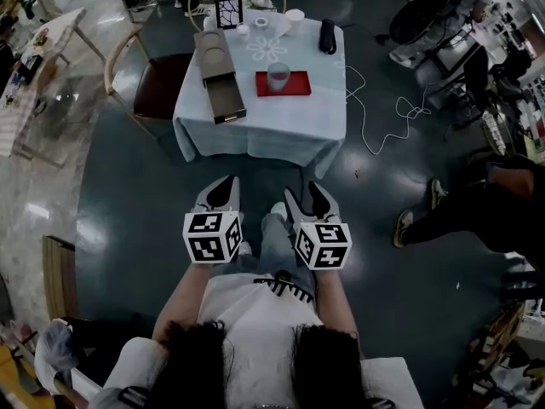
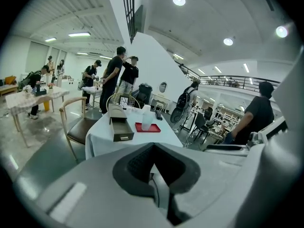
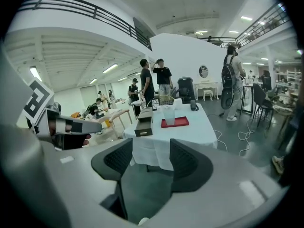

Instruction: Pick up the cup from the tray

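Left tongs [image 1: 225, 184] are pressed together; right tongs [image 1: 304, 190] are spread and empty, probably ready for the grab. The cup [image 1: 278, 77] stands on the red tray [image 1: 300, 86], well ahead of both.

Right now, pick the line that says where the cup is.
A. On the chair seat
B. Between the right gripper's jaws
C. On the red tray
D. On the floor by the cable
C: the cup stands upright on the red tray, which lies flat on the table.
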Available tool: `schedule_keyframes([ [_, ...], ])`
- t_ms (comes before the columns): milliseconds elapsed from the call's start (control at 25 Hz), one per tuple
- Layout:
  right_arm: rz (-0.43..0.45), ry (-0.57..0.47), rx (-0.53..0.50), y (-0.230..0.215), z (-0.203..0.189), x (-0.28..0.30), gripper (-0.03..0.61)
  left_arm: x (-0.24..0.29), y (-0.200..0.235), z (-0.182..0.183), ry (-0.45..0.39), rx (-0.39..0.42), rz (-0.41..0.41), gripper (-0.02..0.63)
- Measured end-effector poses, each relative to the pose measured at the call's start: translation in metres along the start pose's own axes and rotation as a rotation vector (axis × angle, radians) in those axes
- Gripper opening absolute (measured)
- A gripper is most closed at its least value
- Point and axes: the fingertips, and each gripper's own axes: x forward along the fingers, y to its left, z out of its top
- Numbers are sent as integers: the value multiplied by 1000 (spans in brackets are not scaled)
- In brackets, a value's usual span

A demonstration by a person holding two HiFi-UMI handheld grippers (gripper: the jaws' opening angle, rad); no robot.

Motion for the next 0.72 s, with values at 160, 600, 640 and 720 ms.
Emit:
schedule_keyframes([
  [160,20,1,-5,-2,3,16,262,11,9,3,-7,-9,20,0],
  [600,90,36,-48,-20,30,78,293,63,26,25,5,-35,72,0],
  [640,93,38,-47,-24,34,84,298,70,27,29,6,-36,76,0],
  [720,97,41,-46,-32,42,94,302,83,29,37,8,-39,83,0],
])
